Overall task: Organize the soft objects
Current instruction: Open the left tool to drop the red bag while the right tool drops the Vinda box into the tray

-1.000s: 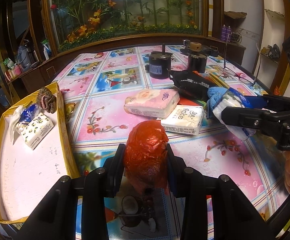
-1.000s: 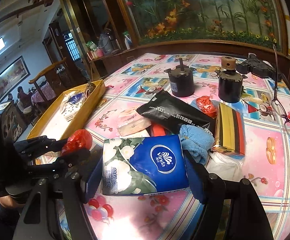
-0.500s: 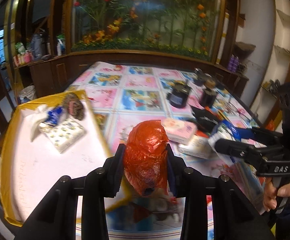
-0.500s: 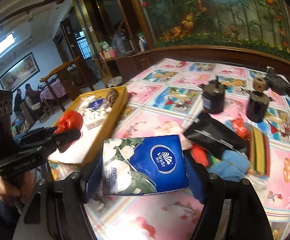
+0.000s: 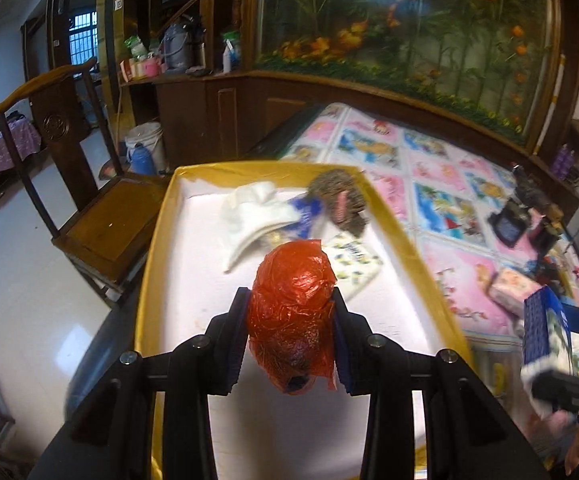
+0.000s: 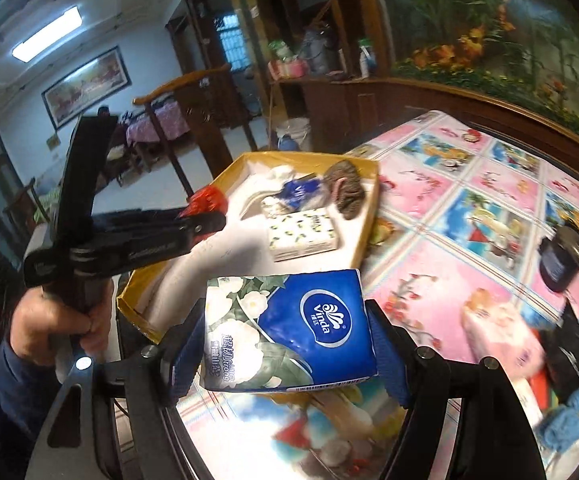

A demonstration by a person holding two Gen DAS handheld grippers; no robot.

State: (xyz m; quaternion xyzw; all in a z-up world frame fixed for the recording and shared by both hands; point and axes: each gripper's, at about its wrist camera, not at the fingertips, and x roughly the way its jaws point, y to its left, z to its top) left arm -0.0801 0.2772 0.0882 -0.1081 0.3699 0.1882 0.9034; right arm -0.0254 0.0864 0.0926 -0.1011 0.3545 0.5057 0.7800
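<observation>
Dark wood cabinets and a flower mural fill the upper frame of both views; below them a table (image 5: pixel 441 184) with a pink and blue picture cloth runs toward the right edge. Left wrist view: the left claw (image 5: pixel 291 330) is closed on a crumpled red plastic bag (image 5: pixel 293 316), held above the white floor of a yellow-rimmed tray (image 5: pixel 151 264) at frame centre. Only the bag's top and front show; its sides are covered by the 2 pads, and whether it touches the tray floor cannot be told. Behind it in the tray lie a white cloth (image 5: pixel 255 216), a blue packet (image 5: pixel 307 216) partly hidden under the cloth, a brown knitted item (image 5: pixel 341 200) and a small patterned tissue pack (image 5: pixel 353 258), the last cut off at its near corner by the bag. A wooden chair (image 5: pixel 93 220) stands at left, beside the tray. At the right edge the right claw is blurred and cropped.

Right wrist view: the right claw (image 6: pixel 289 344) grips a blue Vinda tissue pack (image 6: pixel 289 328) at lower centre, above the table just beside the tray's near corner. The pack hides the cloth below it. At lower right, a pink pack (image 6: pixel 501 332), a blue fuzzy item (image 6: pixel 569 420) and dark objects are smeared by motion and hard to identify.
</observation>
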